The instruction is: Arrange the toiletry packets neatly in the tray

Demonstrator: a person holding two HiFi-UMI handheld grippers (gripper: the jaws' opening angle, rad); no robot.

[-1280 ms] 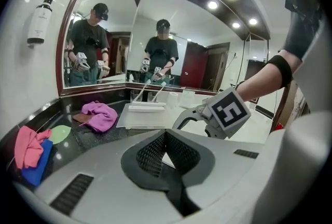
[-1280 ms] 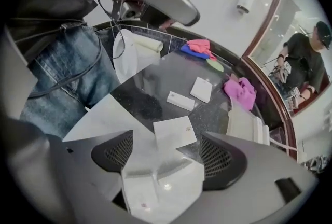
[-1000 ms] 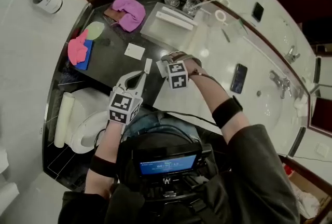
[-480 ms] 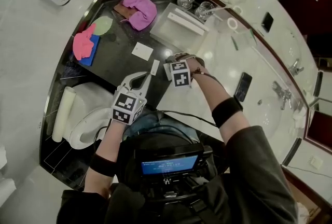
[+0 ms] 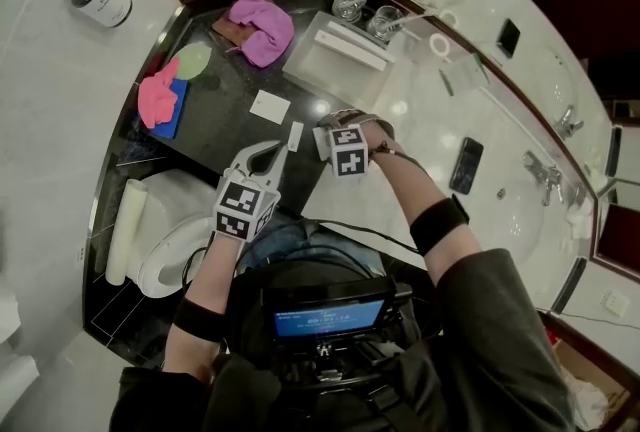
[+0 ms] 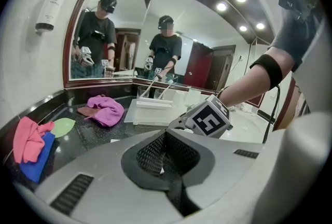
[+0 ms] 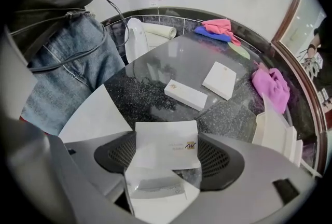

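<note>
**Entry: white packet, right claw, pick-up in hand**

Right claw (image 7: 167,158) has just been closing. White packet (image 7: 165,142) is sitting between its pads at the surface's (image 7: 155,75) near edge, apparently touching both. Left claw (image 6: 165,158) is hanging closed and empty.

Handling: squeezing evenly, lifting flat, and passing over the long packet (image 7: 185,95) towards the tray (image 7: 272,127).

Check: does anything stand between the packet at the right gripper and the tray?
Nothing visible. The right gripper, its jaws just closing on the white packet, has bare counter towards the tray. The long packet and the square packet lie aside.
</note>
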